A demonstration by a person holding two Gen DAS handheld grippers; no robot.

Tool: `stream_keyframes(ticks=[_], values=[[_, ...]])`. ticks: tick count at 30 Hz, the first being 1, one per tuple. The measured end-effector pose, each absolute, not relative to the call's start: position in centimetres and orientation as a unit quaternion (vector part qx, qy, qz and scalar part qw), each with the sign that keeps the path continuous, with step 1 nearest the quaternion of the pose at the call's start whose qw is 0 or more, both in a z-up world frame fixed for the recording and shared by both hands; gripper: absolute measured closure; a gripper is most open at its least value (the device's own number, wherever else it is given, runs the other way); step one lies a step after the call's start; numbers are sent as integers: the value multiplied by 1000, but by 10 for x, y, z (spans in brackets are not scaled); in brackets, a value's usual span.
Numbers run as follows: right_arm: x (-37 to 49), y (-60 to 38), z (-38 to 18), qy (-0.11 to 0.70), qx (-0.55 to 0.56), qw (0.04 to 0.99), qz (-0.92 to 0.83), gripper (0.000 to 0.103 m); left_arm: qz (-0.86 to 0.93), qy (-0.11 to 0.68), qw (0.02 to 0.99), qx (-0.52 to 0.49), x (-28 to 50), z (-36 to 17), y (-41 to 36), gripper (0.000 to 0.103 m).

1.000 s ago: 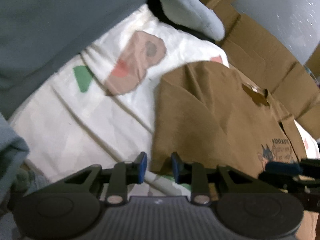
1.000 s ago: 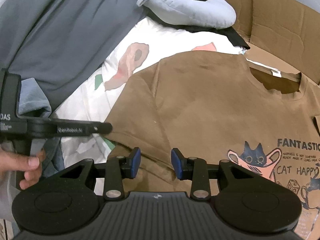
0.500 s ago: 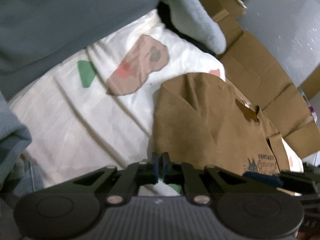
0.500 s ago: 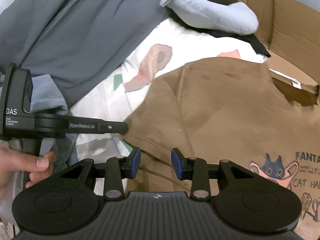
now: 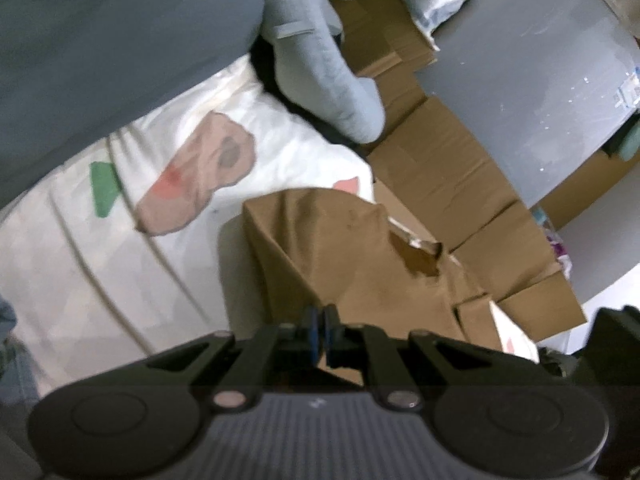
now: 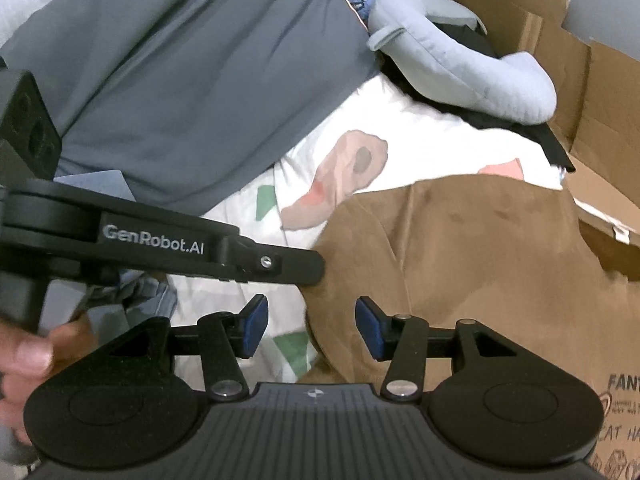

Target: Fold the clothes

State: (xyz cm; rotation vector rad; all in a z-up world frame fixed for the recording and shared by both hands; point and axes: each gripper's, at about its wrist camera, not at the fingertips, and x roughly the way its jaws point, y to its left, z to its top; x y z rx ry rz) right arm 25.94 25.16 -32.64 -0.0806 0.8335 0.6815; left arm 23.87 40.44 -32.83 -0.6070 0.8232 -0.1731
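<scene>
Brown T-shirt [image 5: 352, 264] edge pinched in left gripper [image 5: 319, 334] jaws; right gripper [image 6: 308, 330] jaws just widened, empty.

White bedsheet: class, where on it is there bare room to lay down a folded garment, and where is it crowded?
The white bedsheet is bare between the grey blanket and the brown T-shirt. It is crowded at the far end, by the blue neck pillow and the cardboard boxes.
</scene>
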Motion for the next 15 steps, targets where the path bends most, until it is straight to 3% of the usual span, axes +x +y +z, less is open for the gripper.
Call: stream_keyframes(ticks=[8,10,12,13,15], values=[[268,250,-326,379,-47,867,319,52,-100,383,870,-292,245,-317,388,100],[270,246,-326,377,-44,868,319,66,-100,384,872,-286,248,-314,383,100],[275,240,-327,380,-38,870,313,93,-99,383,876,-277,251,-310,379,99],[277,237,-328,381,-35,870,310,99,-97,381,877,-276,252,-308,379,99],[280,228,-327,381,-27,872,306,100,-92,376,881,-273,253,-304,378,97]])
